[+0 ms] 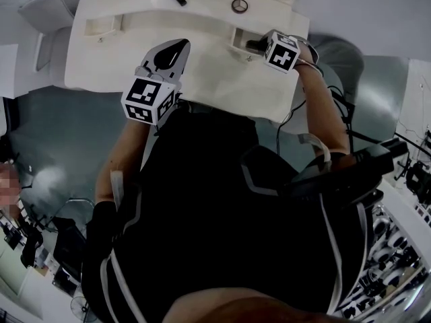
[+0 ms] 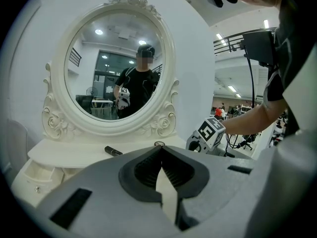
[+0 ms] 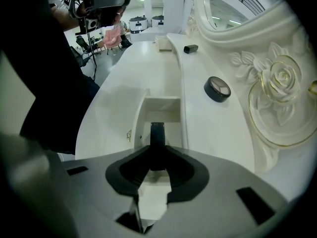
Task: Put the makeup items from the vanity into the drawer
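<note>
Between the jaws of the right tongs: a slim dark stick, gripped on both sides, its length running along the jaws. Its free end points down into the open drawer. Cannot tell whether the end touches the drawer floor. The head view agrees: right tongs sit over the drawer at the vanity's right front, with the stick showing dark at the jaw tips.

Beyond the right tongs and to their right, on the raised shelf: a round compact, lying flat, well apart from the jaws. Farther along the same shelf: a short black tube, also apart from everything else.

Left tongs: jaws closed tip to tip, nothing between them. They hang over the vanity's front edge, left of the drawer. Ahead of them and slightly left lies the tube. Straight ahead, just past the tips, only the compact's rim shows. Neither item touches the left tongs. The mirror stands behind both items. The right tongs are ahead and to the right of the left pair.
</note>
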Available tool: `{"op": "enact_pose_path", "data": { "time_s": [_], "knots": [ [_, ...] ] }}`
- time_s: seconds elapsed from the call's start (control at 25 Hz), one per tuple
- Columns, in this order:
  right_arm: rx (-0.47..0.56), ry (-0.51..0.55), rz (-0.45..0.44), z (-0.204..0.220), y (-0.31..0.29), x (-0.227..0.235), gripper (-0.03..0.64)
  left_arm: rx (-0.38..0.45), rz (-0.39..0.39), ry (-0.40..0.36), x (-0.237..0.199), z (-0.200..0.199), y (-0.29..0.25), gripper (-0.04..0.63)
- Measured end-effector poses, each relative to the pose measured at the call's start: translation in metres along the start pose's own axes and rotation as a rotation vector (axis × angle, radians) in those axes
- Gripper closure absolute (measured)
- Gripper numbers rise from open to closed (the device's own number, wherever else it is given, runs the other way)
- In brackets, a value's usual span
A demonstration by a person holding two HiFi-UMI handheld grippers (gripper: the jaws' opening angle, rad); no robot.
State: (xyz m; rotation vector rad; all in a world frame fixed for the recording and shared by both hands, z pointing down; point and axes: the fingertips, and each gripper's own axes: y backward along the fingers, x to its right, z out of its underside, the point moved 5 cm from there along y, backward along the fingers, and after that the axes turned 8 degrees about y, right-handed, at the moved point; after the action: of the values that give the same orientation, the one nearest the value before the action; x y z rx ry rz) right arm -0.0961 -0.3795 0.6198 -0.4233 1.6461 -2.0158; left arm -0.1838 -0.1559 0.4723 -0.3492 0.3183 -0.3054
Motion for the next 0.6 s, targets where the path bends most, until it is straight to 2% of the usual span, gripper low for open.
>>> {"op": "enact_pose_path", "data": {
  "time_s": [0.6],
  "knots": [
    [-0.015,-0.008,-0.014,0.001,0.003,0.001,0.514,0.005,0.014,-0.011,-0.011,-0.011,0.000,0.591]
  ]
}}
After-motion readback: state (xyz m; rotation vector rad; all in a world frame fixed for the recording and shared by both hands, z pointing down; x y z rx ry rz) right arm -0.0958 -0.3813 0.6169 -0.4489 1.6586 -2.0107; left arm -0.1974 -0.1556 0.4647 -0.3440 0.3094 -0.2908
